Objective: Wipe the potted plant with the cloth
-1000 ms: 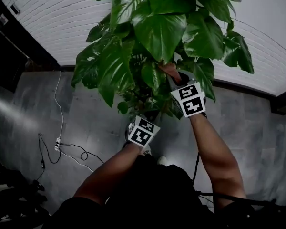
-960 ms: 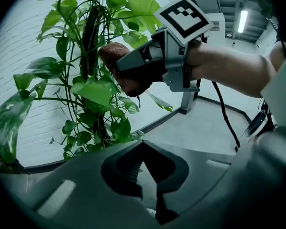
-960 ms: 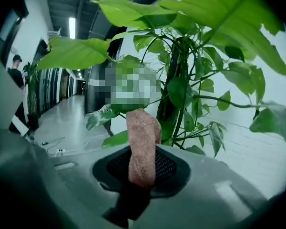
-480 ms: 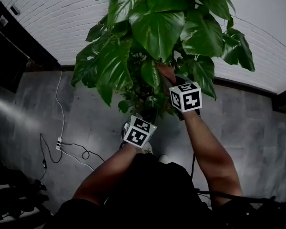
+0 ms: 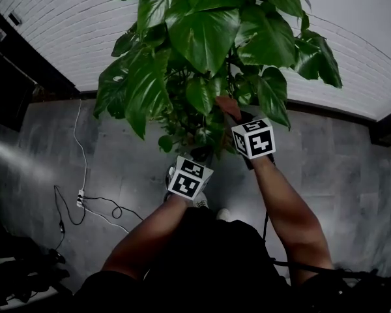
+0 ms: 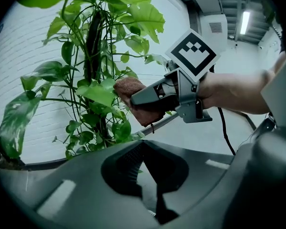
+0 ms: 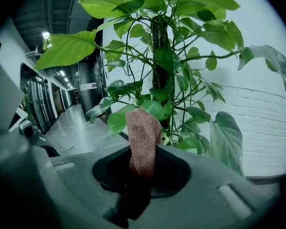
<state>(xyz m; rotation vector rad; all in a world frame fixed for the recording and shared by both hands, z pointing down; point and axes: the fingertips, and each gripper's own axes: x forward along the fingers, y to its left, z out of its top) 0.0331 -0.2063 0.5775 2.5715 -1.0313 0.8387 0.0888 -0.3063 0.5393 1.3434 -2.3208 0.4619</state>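
Right gripper [image 7: 142,175], clenched on the cloth [image 7: 143,137], has slid slightly down a mid-height leaf of the potted plant [image 5: 202,38], so wiping is likely under way. Left gripper [image 6: 150,175] stays closed and empty beneath the foliage.

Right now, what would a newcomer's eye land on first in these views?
The big leafy plant, filling the upper middle of the head view against a white brick wall. Next, the brown cloth clamped in the right gripper, held up among the plant's lower leaves. The left gripper sits lower, near the stem, shut and empty.
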